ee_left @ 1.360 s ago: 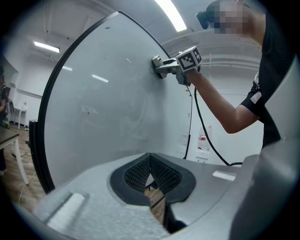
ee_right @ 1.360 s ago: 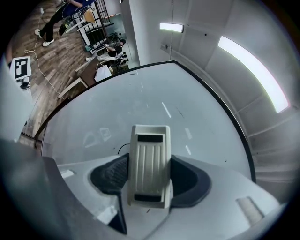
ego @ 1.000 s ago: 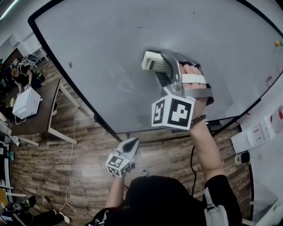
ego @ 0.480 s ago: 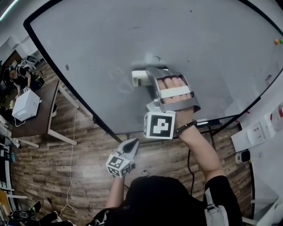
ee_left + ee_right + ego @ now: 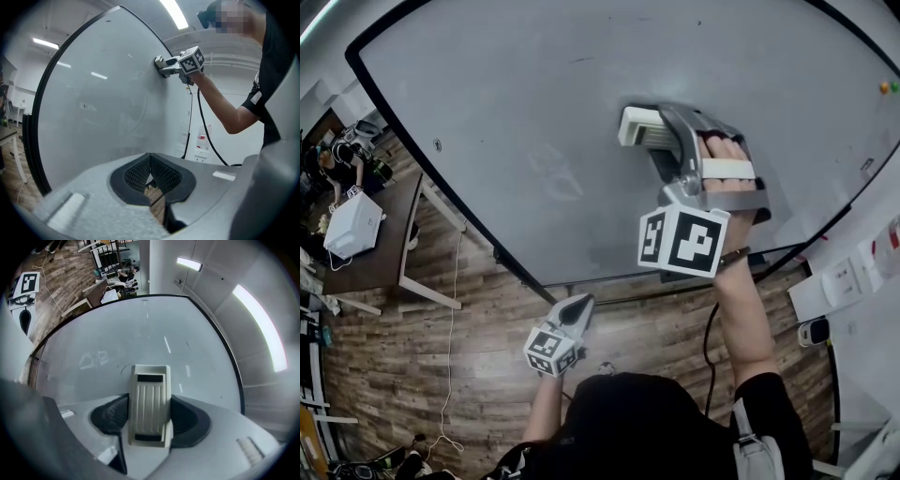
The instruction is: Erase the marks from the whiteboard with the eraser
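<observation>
The whiteboard (image 5: pixel 534 84) is a large black-framed board; its surface (image 5: pixel 140 333) also fills the right gripper view. My right gripper (image 5: pixel 654 131) is shut on a cream ribbed eraser (image 5: pixel 639 127), pressed flat on the board right of centre. That eraser (image 5: pixel 150 404) sits lengthwise between the jaws. Faint grey marks (image 5: pixel 553 171) lie to its lower left, and those faint marks (image 5: pixel 95 360) show again beside a thin arc (image 5: pixel 123 366). My left gripper (image 5: pixel 578 307) hangs low over the floor, off the board, shut and empty (image 5: pixel 150 161). The left gripper view shows the eraser (image 5: pixel 161 65) against the board.
A brown table (image 5: pixel 380 234) with a white box (image 5: pixel 354 223) stands at the left. Wall sockets (image 5: pixel 844 281) and a black cable (image 5: pixel 708 337) are at the lower right. Small magnets (image 5: pixel 887 89) sit on the board's right edge. Seated people (image 5: pixel 337 155) are at the far left.
My right gripper swept the eraser left and down across the board, then back right and up to near its first spot. The left gripper has stayed still.
</observation>
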